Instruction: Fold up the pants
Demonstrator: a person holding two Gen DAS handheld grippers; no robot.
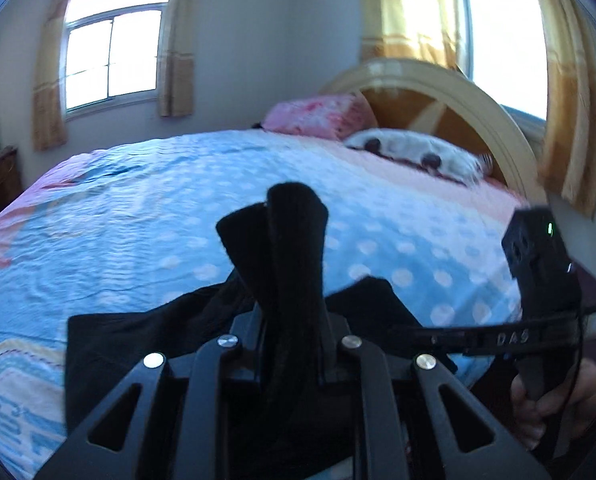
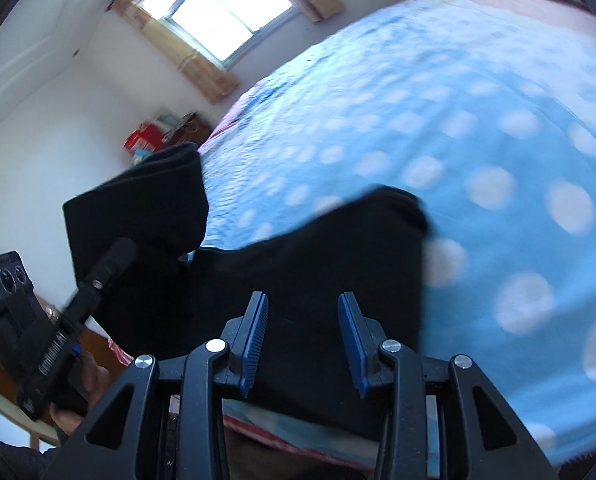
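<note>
Left wrist view: left gripper clamped tight on black pants, bunched cloth standing between its fingers.
Right wrist view: right gripper fingers apart, gripping nothing; pants draped over dotted blue bedspread.

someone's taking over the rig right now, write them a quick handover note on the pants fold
Left hand-held gripper: shut on a bunched fold of the black fabric pants, lifted off the bed.
Right hand-held gripper: jaws apart, blue pads showing, nothing pinched; the pants lie just beyond them.
Pants: at the near edge of the blue quilt with white dots, partly raised, one part hanging at the left of the right wrist view.
Done: one end picked up.
Left: probably take a second hold with the right, carry the fold over, lay flat, smooth.
</note>
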